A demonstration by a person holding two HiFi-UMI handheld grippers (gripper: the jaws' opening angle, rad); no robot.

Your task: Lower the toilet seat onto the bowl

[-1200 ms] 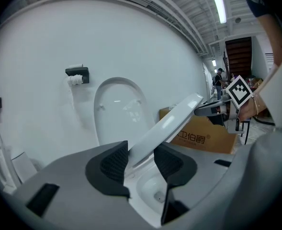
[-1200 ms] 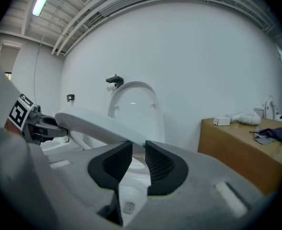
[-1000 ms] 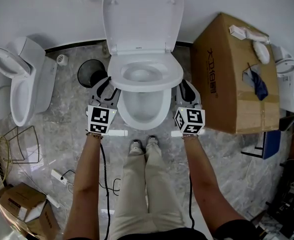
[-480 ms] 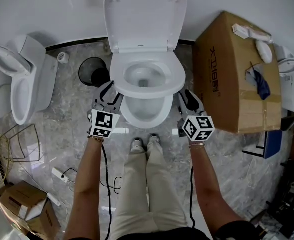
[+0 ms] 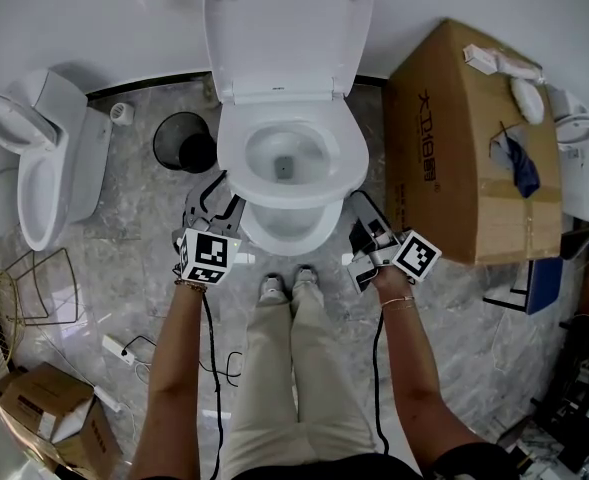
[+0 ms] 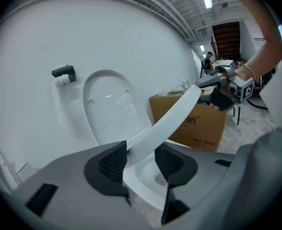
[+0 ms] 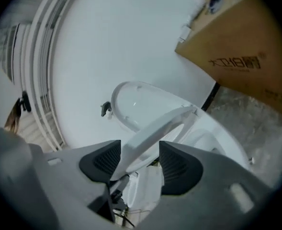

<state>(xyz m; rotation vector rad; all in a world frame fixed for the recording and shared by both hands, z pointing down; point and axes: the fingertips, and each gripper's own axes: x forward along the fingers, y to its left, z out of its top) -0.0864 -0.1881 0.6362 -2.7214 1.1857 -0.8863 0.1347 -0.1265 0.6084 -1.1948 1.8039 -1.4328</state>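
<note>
Seat: the white plastic toilet seat lies low over the white ceramic bowl. The white oval lid stands upright at the wall.
Left tool: your left tool is clamped on the seat's front-left rim.
Right tool: your right tool has just been opening. The rim runs between its jaws, unpressed.
Handling: probably stiff, light and slick. Hold the front rim and ease it down, or it may slam.
Unclear: you can't tell whether the seat touches the bowl yet, and the hinges are hard to make out.
</note>
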